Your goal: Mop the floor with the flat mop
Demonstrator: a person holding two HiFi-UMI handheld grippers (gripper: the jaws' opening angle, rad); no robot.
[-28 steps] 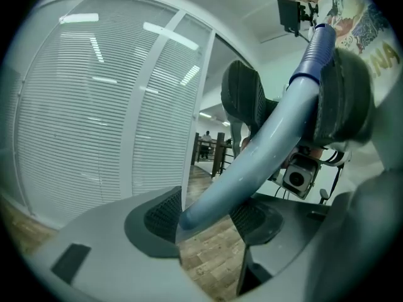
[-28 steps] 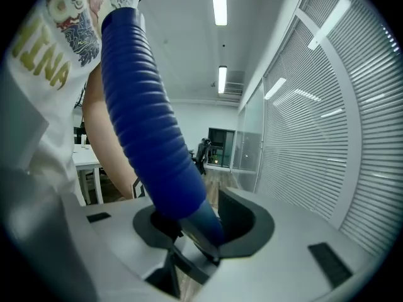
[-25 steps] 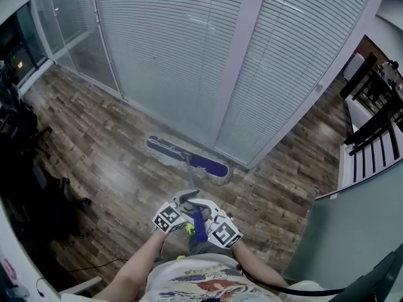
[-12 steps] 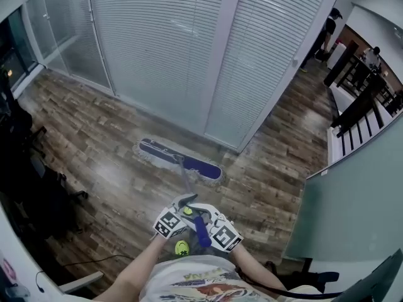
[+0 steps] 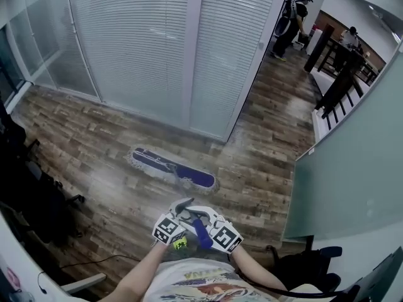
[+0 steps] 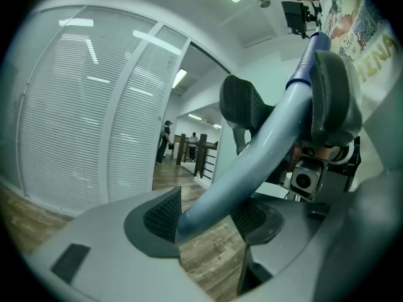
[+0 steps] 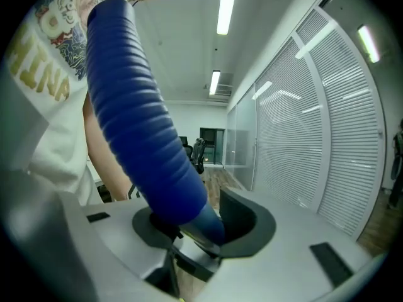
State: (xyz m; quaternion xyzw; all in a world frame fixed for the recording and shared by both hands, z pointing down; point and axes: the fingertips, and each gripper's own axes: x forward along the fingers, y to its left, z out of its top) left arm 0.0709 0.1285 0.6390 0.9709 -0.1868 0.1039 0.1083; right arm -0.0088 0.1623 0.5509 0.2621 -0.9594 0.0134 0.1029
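1. I read this as an office: floor-to-ceiling glass partitions with closed slatted blinds.
2. Office chairs at the far end, ceiling strip lights overhead.
3. Wood-plank floor throughout.

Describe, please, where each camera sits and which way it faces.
Head view: on the person's head, facing steeply down at the floor, mop head, left gripper and right gripper; forearms and shirt show.
Left gripper view: on the left gripper, along jaws shut on the mop handle, toward the blinds; shirt shows.
Right gripper view: on the right gripper, along jaws shut on the handle's blue grip, toward blinds; shirt, arm show.
Shared: all three show mop and blinds.
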